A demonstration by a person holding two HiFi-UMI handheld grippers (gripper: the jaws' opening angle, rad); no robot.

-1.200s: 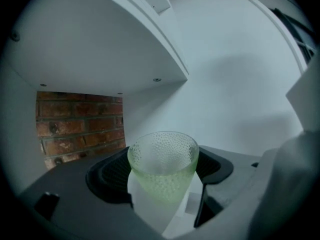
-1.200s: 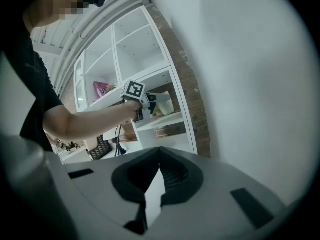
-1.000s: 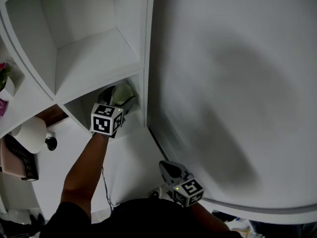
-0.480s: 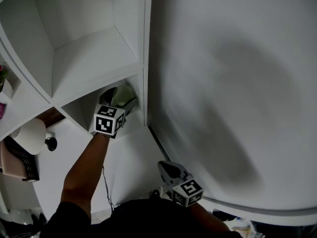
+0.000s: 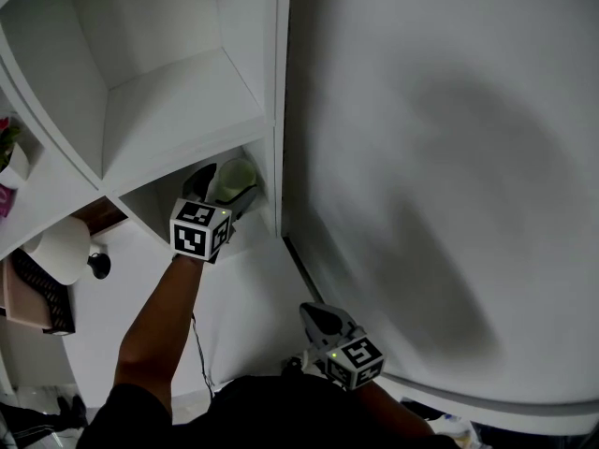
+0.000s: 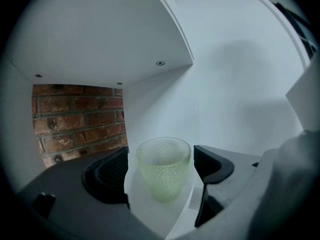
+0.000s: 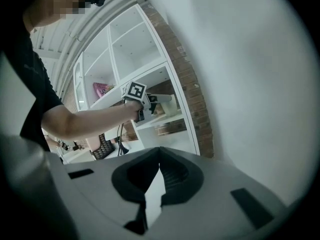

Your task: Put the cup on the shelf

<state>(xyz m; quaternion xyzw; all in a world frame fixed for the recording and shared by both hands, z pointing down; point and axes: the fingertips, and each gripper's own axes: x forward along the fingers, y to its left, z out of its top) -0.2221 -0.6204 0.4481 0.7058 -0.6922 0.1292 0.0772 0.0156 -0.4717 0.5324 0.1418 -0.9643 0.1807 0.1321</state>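
Note:
A pale green dimpled glass cup (image 6: pixel 164 168) stands upright on the white floor of a low shelf compartment (image 6: pixel 150 209). My left gripper (image 6: pixel 165 159) is open, with a black jaw on each side of the cup and a thin gap at both. In the head view the cup (image 5: pixel 234 178) shows just inside the compartment, ahead of the left gripper (image 5: pixel 223 193) and its marker cube. My right gripper (image 5: pixel 314 314) hangs low near my body, away from the shelf. Its jaws (image 7: pixel 159 151) are shut with the tips touching and hold nothing.
The white shelf unit (image 5: pixel 178 120) has more cubbies above and to the left. A brick wall (image 6: pixel 75 119) backs the compartment. A plain white wall (image 5: pixel 440 157) fills the right side. A white round lamp (image 5: pixel 61 251) and pink items (image 5: pixel 5 199) sit at the far left.
The left gripper's marker cube has drifted slightly back toward me and down, while the cup stays in place in the compartment. The right gripper has hardly moved.

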